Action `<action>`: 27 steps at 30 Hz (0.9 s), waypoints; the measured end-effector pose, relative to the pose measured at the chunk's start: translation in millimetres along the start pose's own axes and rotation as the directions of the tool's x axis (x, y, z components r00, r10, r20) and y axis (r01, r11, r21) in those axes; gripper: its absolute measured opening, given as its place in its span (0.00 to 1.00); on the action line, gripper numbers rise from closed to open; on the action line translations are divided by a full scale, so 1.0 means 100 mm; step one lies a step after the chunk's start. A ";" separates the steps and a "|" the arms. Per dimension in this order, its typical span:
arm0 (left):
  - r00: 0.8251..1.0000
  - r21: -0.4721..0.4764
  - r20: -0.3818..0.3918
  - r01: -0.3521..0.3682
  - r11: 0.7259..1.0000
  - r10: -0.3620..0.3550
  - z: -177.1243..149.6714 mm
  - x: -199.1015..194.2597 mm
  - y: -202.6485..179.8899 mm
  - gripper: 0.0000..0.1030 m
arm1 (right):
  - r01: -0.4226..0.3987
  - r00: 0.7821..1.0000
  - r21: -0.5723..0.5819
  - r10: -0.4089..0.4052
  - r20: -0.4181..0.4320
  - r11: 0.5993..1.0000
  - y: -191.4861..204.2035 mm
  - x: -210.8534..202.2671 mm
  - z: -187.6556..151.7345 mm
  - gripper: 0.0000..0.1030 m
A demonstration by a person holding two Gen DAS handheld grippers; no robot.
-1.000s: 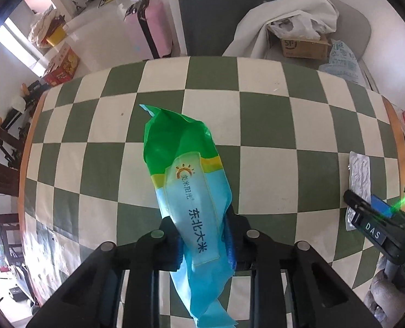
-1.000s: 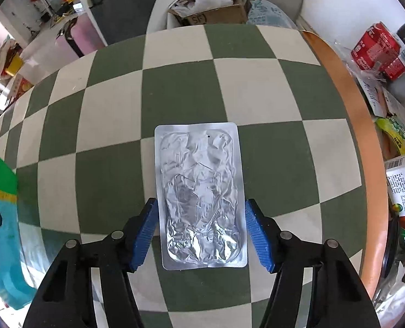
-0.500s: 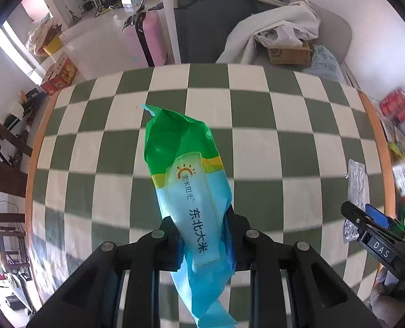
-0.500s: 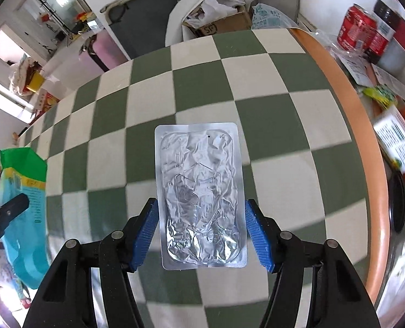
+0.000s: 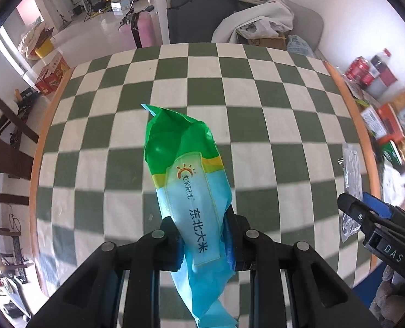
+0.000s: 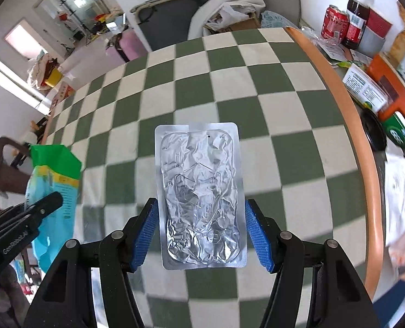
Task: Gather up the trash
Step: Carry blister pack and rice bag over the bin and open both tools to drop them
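My left gripper (image 5: 202, 242) is shut on a green and blue plastic bag (image 5: 187, 175) with Chinese print, held above the green-and-cream checked table (image 5: 257, 95). My right gripper (image 6: 201, 235) is shut on a crumpled silver foil blister pack (image 6: 201, 194), held flat above the same table (image 6: 257, 82). The right gripper (image 5: 377, 224) and the foil pack (image 5: 351, 175) show at the right of the left wrist view. The left gripper (image 6: 19, 227) and the bag (image 6: 52, 180) show at the left of the right wrist view.
Along the table's right edge (image 6: 350, 114) stand red cans (image 6: 335, 22), a dark bottle (image 6: 357, 13) and boxes (image 6: 377, 84). A dark chair (image 5: 8, 134) stands left of the table. Beyond the far edge are a folding cot with cloth (image 5: 229, 16) and a pink suitcase (image 5: 139, 30).
Both grippers have risen and pulled back from the table with their loads; more of the table and room shows now. Both grips are unchanged.
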State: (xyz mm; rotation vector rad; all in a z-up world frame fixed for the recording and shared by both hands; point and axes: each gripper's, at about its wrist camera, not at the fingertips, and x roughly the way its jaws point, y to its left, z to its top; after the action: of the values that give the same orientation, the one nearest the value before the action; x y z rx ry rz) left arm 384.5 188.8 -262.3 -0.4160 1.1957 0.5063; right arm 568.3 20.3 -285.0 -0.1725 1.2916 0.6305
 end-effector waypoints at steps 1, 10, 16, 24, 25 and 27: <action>1.000 0.000 -0.006 0.006 1.000 -0.006 -0.09 -0.06 0.04 0.19 | -0.005 1.000 -0.002 0.005 0.005 1.000 0.04 -0.06 -0.09 0.63; 0.995 0.043 0.053 0.084 0.996 -0.086 -1.22 -0.73 0.68 0.19 | -0.035 0.997 -0.003 0.035 0.067 0.999 0.69 -0.72 -1.41 0.63; 0.990 0.076 0.008 0.140 0.987 -0.141 -2.16 -1.03 1.16 0.19 | -0.018 0.997 0.065 0.013 0.071 0.998 1.11 -1.03 -2.58 0.63; 0.966 0.010 -0.182 0.186 0.982 -0.181 -3.19 -0.62 1.59 0.19 | 0.003 0.996 0.125 0.009 -0.094 0.992 1.39 -0.84 -4.07 0.63; 0.962 -0.010 -0.202 0.188 0.982 -0.186 -3.30 -0.51 1.62 0.19 | 0.013 0.994 0.126 0.002 -0.112 0.992 1.38 -0.76 -4.20 0.63; 0.949 -0.053 -0.247 0.188 0.981 -0.195 -3.50 -0.18 1.67 0.19 | 0.028 0.989 0.126 -0.009 -0.148 0.992 1.35 -0.57 -4.43 0.63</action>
State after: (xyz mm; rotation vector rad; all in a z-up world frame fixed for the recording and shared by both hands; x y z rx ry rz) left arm 14.1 127.4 -362.0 -0.6286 1.3760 0.3080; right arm 117.4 -91.4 -330.5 -0.1273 1.4667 0.5249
